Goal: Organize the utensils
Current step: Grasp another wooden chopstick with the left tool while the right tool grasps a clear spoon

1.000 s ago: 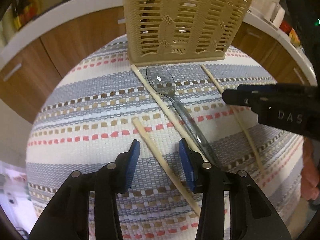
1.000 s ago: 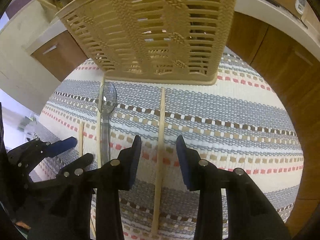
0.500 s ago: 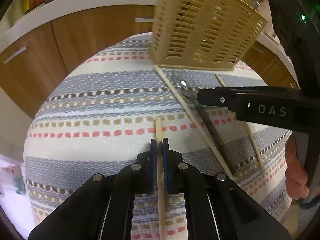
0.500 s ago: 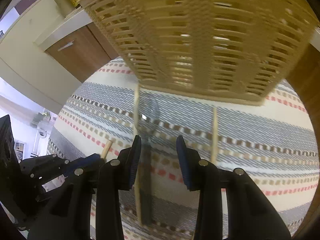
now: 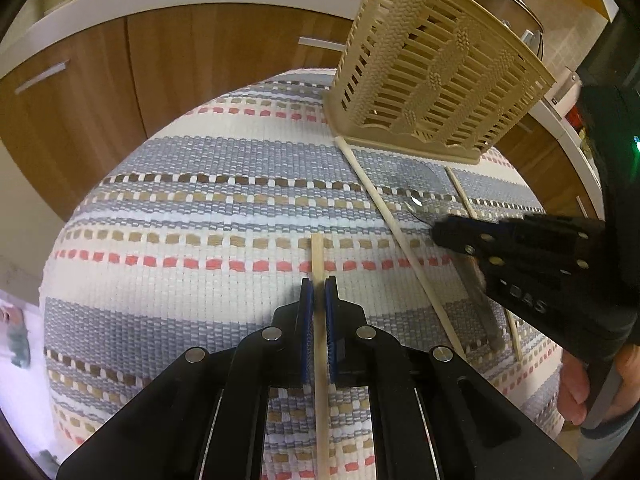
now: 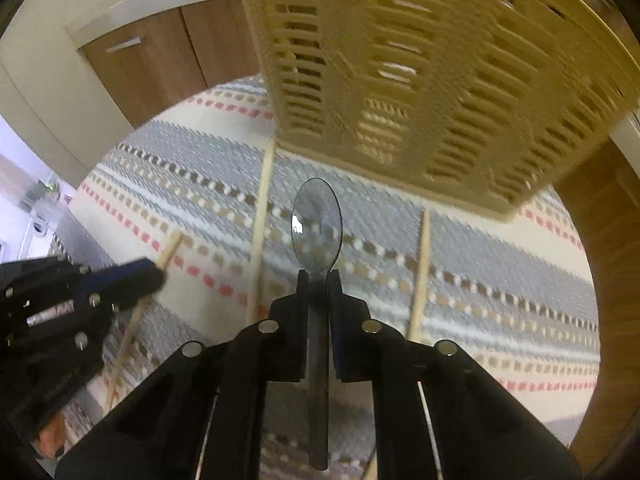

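Spoon (image 6: pixel 317 224) between right fingers (image 6: pixel 303 296), clamped

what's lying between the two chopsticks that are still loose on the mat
The clear spoon, its handle clamped in the right gripper. The right wrist view shows it between the long chopstick and the short chopstick.

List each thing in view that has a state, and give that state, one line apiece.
Left gripper: shut on a chopstick.
Right gripper: shut on the spoon.
Long chopstick: lying flat on the cloth.
Right-hand chopstick: lying flat on the cloth.
Basket: standing upright on the cloth.
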### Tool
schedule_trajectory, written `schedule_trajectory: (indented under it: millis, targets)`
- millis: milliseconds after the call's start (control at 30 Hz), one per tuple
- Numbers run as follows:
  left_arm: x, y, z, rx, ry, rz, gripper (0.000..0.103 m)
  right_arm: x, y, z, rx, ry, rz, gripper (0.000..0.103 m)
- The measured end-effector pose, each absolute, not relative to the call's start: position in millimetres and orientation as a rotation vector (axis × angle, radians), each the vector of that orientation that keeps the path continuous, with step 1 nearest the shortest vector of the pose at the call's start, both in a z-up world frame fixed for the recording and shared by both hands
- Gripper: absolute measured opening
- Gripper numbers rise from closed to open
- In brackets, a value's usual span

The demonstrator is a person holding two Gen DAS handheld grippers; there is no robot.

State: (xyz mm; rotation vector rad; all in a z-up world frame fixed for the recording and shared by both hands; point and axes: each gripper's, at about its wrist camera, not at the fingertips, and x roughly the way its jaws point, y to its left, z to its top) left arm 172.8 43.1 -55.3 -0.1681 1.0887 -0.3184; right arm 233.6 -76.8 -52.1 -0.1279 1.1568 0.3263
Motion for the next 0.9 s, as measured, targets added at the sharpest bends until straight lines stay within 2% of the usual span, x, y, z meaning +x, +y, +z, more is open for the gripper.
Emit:
schedule_trajectory:
  millis: [100, 300, 367, 433, 500, 767, 900]
  targets:
    - [174.1, 41.4, -55.2, -0.148, 1.101, -0.329, 0.005, 227.6, -98.8, -54.2, 0.001, 1.225, 0.332, 0.008]
    - [180.9, 48.3, -51.9, -0.165, 1.126, -0.349, 0.005, 216.3, -112.5, -51.8, -0.005, 1.248, 0.305, 0.009]
    - [186.8, 52.5, -49.4, -0.186, 1.148, -0.391, 0.012, 215.4, -116.6, -49.5, 0.024, 1.258, 0.322, 0.014]
    - [192.0, 55.1, -47.5, -0.193, 1.168, -0.416, 0.015, 218.8, -127.6, -44.0, 0.101, 1.253, 0.342, 0.036]
    - [195.7, 53.8, -47.0, -0.167, 1.185, -0.425, 0.015, 220.2, -133.9, -36.5, 0.156, 1.23, 0.347, 0.044]
    - [206.6, 42.9, -50.8, -0.098, 1.209, -0.385, 0.017, 232.1, -140.7, -16.0, 0.158, 1.18, 0.351, 0.044]
    - [207.9, 38.7, -50.2, -0.077, 1.21, -0.388, 0.018, 248.6, -133.9, -25.4, 0.141, 1.209, 0.348, 0.044]
